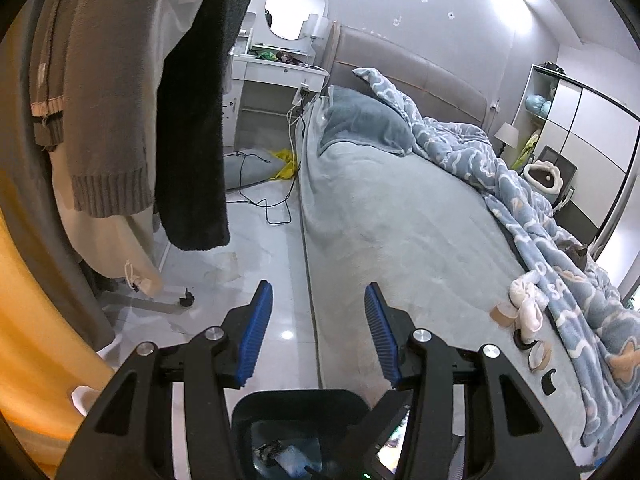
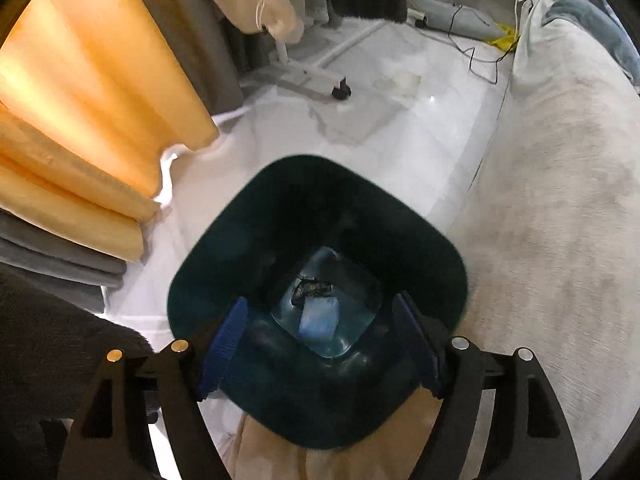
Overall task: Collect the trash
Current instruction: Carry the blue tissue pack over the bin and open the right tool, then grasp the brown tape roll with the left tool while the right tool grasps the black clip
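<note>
My right tongs [image 2: 320, 344] hang released over the bin [image 2: 224, 240] on the floor beside the bed [image 2: 560, 180], trash [image 2: 318, 314] at its bottom, my left tongs [image 1: 318, 332] empty, parted.

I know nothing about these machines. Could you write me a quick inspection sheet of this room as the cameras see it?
Surface: pale glossy floor, stained patches.
Job's things: dark bin holding a light blue packet and a dark scrap.
Clutter: paper cup, baby socks on bed.
Grippers: left gripper open, empty; right gripper open over bin.
Cables: black cable across floor.
Surroundings: hanging clothes, orange curtain, vanity mirror.
</note>
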### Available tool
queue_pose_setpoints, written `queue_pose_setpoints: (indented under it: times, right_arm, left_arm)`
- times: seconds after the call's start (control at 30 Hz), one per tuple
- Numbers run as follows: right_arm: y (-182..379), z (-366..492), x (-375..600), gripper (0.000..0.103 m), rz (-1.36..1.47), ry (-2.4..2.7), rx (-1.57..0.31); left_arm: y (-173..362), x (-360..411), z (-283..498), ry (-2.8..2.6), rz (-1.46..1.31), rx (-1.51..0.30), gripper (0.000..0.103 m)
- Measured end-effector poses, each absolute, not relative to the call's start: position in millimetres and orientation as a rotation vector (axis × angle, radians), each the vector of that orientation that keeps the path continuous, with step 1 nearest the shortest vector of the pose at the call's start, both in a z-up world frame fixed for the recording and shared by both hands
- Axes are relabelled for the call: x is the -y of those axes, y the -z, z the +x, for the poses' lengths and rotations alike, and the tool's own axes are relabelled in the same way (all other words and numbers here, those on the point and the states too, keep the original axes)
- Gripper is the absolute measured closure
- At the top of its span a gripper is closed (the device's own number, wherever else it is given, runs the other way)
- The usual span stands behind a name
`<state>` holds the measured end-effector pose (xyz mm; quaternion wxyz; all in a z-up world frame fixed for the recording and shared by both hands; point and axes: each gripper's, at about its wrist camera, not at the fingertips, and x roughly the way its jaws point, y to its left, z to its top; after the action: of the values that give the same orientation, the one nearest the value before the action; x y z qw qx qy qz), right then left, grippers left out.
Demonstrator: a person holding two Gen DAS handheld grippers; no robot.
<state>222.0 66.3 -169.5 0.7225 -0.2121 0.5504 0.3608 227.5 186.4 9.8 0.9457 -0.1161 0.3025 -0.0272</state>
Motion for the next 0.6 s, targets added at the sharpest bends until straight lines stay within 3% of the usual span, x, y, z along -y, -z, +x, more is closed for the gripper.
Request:
queue_pose_setpoints:
  times: [0.6]
  right_arm:
    - [103.2,231.0,27.8,0.023,-0.334,-0.783,-1.018]
  left_arm:
    - [-0.3,-102.6,259.3,0.109,-0.17,-0.67,0.038]
